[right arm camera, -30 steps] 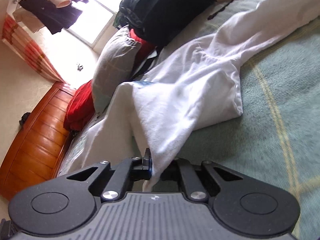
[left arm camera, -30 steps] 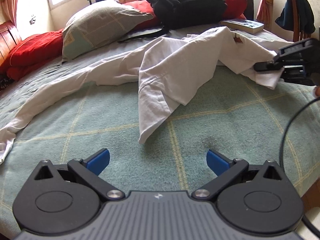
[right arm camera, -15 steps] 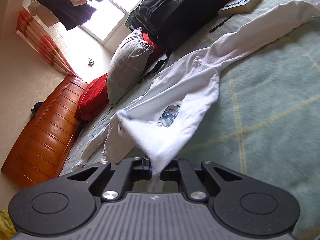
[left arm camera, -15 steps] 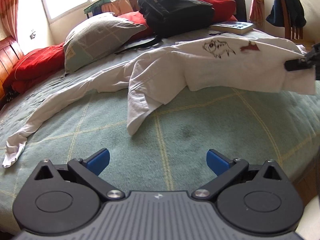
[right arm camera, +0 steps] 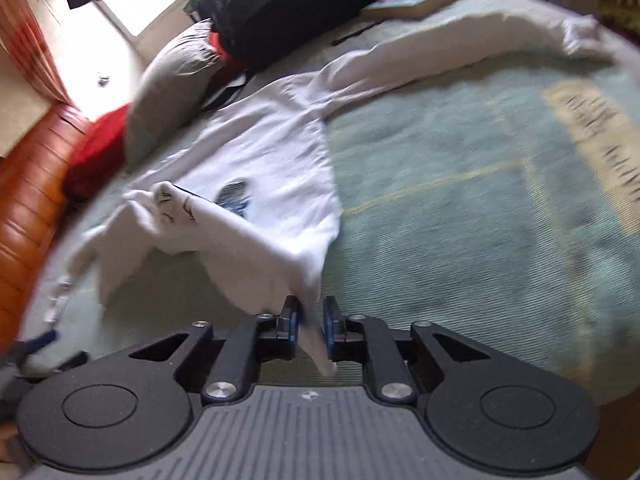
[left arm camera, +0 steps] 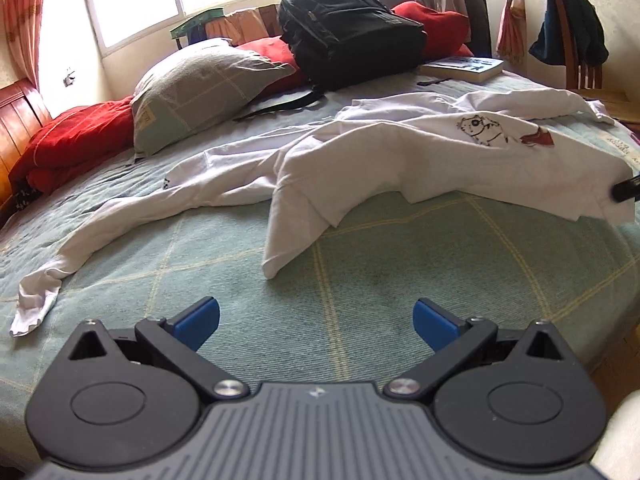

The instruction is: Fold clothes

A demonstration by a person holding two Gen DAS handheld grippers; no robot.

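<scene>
White shirt (right arm camera: 256, 184) hem between right gripper (right arm camera: 311, 322) jaws.

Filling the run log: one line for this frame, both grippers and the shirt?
left gripper: open, empty, above bedspread | right gripper: shut on white shirt hem | shirt: spread, unfolded
</scene>
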